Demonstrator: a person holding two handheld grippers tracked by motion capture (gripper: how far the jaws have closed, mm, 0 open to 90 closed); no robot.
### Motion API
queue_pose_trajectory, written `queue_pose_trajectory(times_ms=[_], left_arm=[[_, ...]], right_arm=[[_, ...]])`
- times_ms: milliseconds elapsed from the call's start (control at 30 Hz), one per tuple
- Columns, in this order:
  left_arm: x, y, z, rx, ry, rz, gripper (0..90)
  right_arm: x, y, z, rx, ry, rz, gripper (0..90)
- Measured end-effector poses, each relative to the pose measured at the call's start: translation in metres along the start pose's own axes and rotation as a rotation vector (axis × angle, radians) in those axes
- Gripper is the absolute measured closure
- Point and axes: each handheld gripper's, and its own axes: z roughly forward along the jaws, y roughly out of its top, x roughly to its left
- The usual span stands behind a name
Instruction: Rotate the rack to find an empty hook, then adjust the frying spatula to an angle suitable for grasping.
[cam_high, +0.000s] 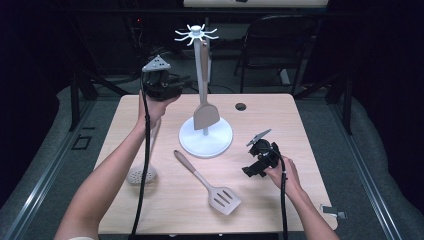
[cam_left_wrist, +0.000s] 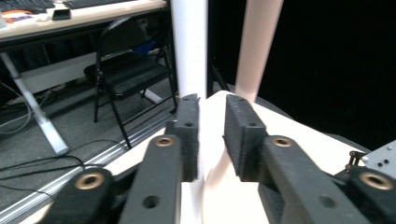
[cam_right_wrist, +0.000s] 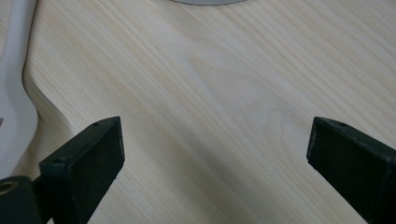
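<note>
A white utensil stand (cam_high: 205, 137) with a round base, a tall pole and hooks on top rises mid-table. A beige solid spatula (cam_high: 205, 115) hangs along its pole. My left gripper (cam_high: 181, 83) is held high, just left of the pole, and points at it. In the left gripper view its jaws (cam_left_wrist: 211, 135) stand close together with a narrow gap and nothing in it, and the pole (cam_left_wrist: 189, 46) and the spatula's handle (cam_left_wrist: 259, 46) lie beyond. My right gripper (cam_high: 249, 171) rests low at the right, wide open (cam_right_wrist: 217, 154) over bare wood.
A slotted spatula (cam_high: 210, 184) lies in front of the stand, and its pale edge (cam_right_wrist: 14, 93) shows left of my right jaws. A round skimmer (cam_high: 141, 175) lies at the front left, beside my left forearm. A grommet hole (cam_high: 241, 106) is at the back, and a black chair (cam_high: 272, 45) stands behind the table.
</note>
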Motion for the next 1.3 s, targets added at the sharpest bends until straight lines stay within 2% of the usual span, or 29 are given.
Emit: queue_pose_trajectory(times_ms=[167, 467, 667, 700, 833, 1100, 1300], left_arm=[[0.001, 0.005, -0.004, -0.009, 0.014, 0.014, 89.7], [-0.003, 0.023, -0.011, -0.040, 0.021, 0.051, 90.0], [-0.004, 0.032, -0.015, -0.055, 0.034, 0.053, 90.0], [-0.005, 0.033, -0.016, -0.056, 0.036, 0.058, 90.0], [-0.005, 0.042, -0.018, -0.063, 0.047, 0.066, 90.0], [-0.004, 0.060, -0.019, -0.088, 0.067, 0.078, 90.0], [-0.002, 0.069, -0.024, -0.107, 0.089, 0.084, 90.0]], right_arm=[[-0.001, 0.000, 0.001, 0.008, 0.001, 0.003, 3.8], [-0.001, 0.000, 0.002, 0.003, 0.002, 0.004, 3.9], [-0.001, 0.001, 0.001, 0.016, -0.004, -0.004, 3.9], [0.000, 0.001, 0.002, 0.003, -0.002, 0.002, 3.9], [0.000, 0.000, 0.002, 0.031, -0.010, -0.015, 3.9], [-0.001, -0.002, 0.002, 0.012, -0.003, 0.003, 4.2], [-0.002, -0.001, 0.002, 0.031, -0.011, -0.018, 4.2]])
